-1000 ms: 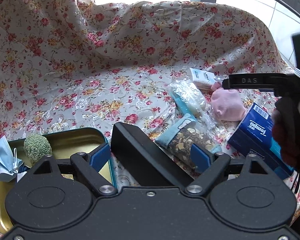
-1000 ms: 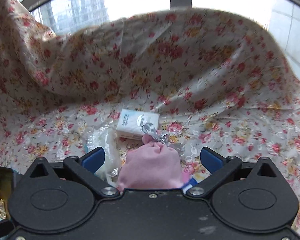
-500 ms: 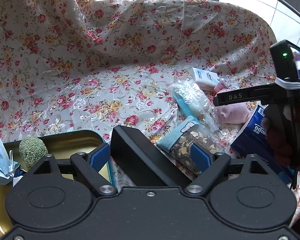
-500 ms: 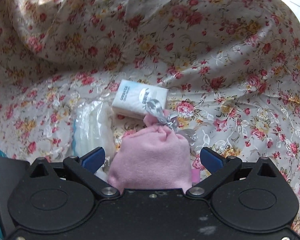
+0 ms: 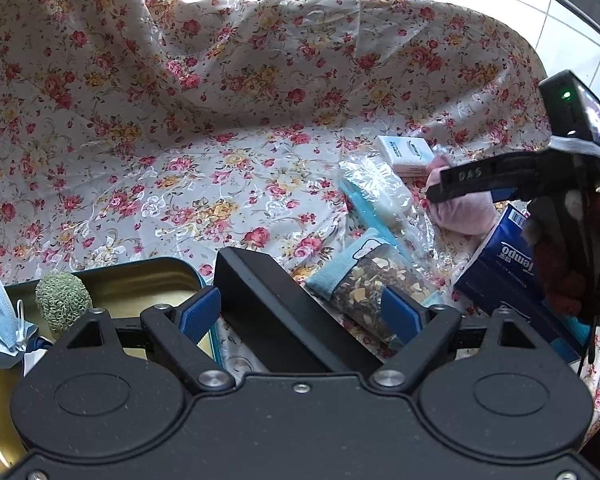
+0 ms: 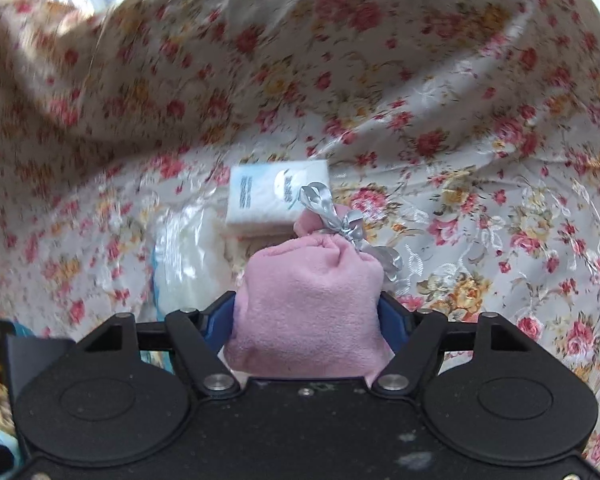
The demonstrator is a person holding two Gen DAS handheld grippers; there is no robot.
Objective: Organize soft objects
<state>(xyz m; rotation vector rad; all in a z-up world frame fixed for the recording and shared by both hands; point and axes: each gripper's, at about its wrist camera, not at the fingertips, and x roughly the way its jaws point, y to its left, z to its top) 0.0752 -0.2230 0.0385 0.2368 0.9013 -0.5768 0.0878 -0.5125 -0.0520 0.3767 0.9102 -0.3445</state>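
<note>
A pink fleece pouch (image 6: pixel 308 304) tied with a silver ribbon sits between the blue pads of my right gripper (image 6: pixel 306 320). Its jaws are closing and both pads touch the pouch's sides. From the left wrist view, the right gripper (image 5: pixel 440 192) hangs over the same pouch (image 5: pixel 464 216) at the right. My left gripper (image 5: pixel 300 312) is open near the front. A black slab (image 5: pixel 284 312) stands between its jaws, with a gap at the right pad. A gold tin (image 5: pixel 140 264) at the left holds a green knitted ball (image 5: pixel 62 304) and a blue face mask (image 5: pixel 0 320).
On the flowered cloth (image 5: pixel 180 184) lie a white tissue pack (image 5: pixel 408 152), a clear plastic bag (image 5: pixel 380 196), a sock-wrapped granola pouch (image 5: pixel 372 288) and a blue Tempo box (image 5: pixel 500 276). A red-sleeved hand (image 5: pixel 560 264) holds the right gripper. The cloth rises steeply behind.
My right gripper came down and forward over the pink pouch and its jaws narrowed from wide open onto the pouch's sides. The left gripper kept still.
</note>
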